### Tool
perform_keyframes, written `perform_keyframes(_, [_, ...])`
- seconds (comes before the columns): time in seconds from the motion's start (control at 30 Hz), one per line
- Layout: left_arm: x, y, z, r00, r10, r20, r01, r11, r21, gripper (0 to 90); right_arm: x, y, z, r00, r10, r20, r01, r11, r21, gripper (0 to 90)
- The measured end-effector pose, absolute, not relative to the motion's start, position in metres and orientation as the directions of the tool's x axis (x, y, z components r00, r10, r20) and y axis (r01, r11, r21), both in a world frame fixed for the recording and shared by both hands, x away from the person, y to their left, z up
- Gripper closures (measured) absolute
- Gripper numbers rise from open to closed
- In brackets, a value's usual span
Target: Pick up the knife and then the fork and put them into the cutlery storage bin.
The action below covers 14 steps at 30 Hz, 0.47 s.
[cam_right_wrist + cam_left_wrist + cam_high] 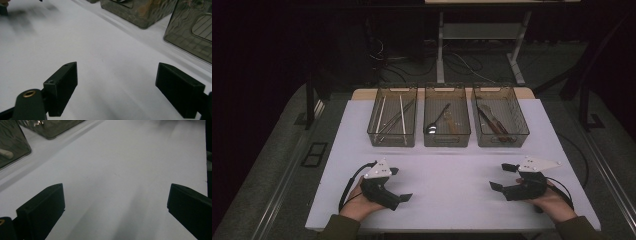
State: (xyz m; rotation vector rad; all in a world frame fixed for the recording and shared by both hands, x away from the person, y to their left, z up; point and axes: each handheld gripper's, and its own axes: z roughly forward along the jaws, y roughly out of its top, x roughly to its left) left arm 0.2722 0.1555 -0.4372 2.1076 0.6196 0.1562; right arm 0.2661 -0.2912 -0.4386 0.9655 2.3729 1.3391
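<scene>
My left gripper rests low over the white table at the front left, held by a hand, jaws wide apart and pointing right. In the left gripper view the left gripper is open with only bare table between its jaws. My right gripper sits at the front right, jaws pointing left, also spread wide. The right gripper in its own view is open over bare table with nothing held.
Three smoky see-through bins stand in a row at the back of the table. The left bin holds long thin sticks, the middle bin a spoon, and the right bin wood-handled utensils. Cables and desk legs lie beyond.
</scene>
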Motion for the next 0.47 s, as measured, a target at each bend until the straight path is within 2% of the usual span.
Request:
perform_keyframes(0.23, [0.2723, 0.1551, -0.4375, 0.867, 0.484, -0.115, 0.368, -0.468, 0.803, 0.1, 0.2648, -0.2883, -0.4437, -0.762, 0.646, 0.056, 0.411, 0.415, 0.812, 17.6])
perform_keyframes(0.47, [0.2726, 0.1549, -0.4377, 0.867, 0.484, -0.115, 0.368, -0.469, 0.803, 0.1, 0.2645, -0.2889, -0.4426, -0.761, 0.647, 0.054, 0.407, 0.411, 0.816, 17.6])
